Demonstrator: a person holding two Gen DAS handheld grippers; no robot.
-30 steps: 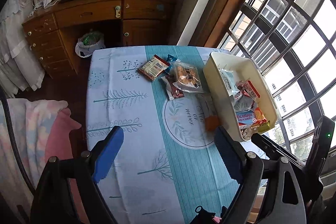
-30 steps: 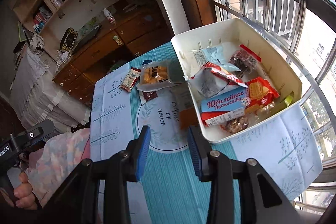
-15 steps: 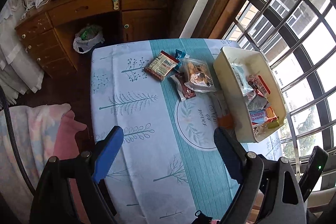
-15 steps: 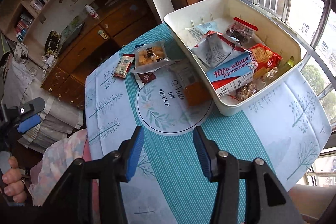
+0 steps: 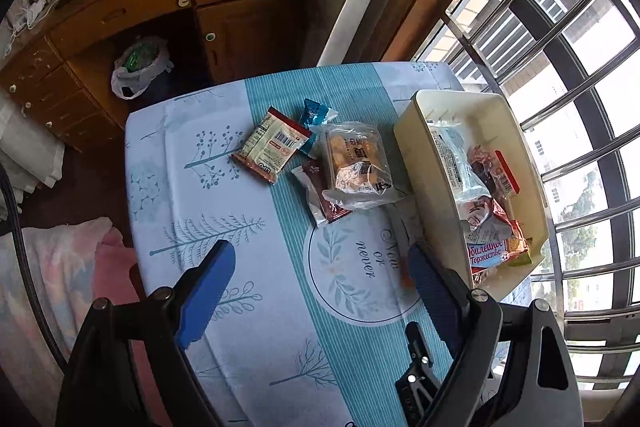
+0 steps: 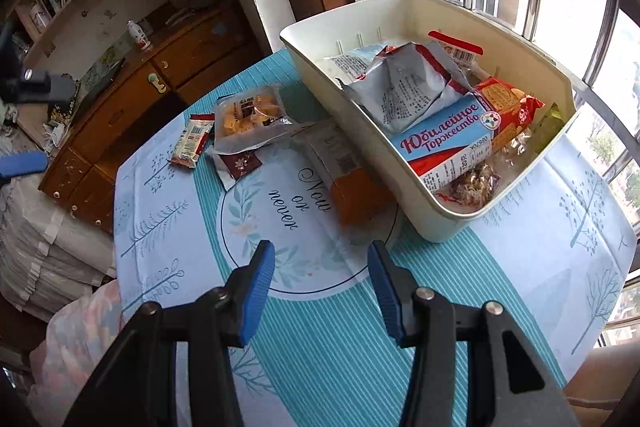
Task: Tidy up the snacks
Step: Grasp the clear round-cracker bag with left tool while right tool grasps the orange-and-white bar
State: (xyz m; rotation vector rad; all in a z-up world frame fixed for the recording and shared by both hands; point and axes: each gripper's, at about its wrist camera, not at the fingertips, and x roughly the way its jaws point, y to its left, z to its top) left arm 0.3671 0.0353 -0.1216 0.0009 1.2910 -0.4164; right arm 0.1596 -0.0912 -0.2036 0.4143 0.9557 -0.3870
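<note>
the right gripper (image 6: pixel 321 269) should drop flat over the orange-ended packet (image 6: pixel 340 171) lying against the near wall of the cream bin (image 6: pixel 432 223) by the table's window edge, then pinch its free end. both grippers tilt steeply down, jaws apart and empty; the left gripper (image 5: pixel 320 267) hovers wide above mid-table.

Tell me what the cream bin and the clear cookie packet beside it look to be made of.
The cream bin looks like rigid molded plastic: smooth, faintly glossy walls and rounded corners. The clear cookie packet looks like thin transparent plastic film: crinkled, shiny, with the biscuits showing through. Neither can be confirmed by look alone.
</note>
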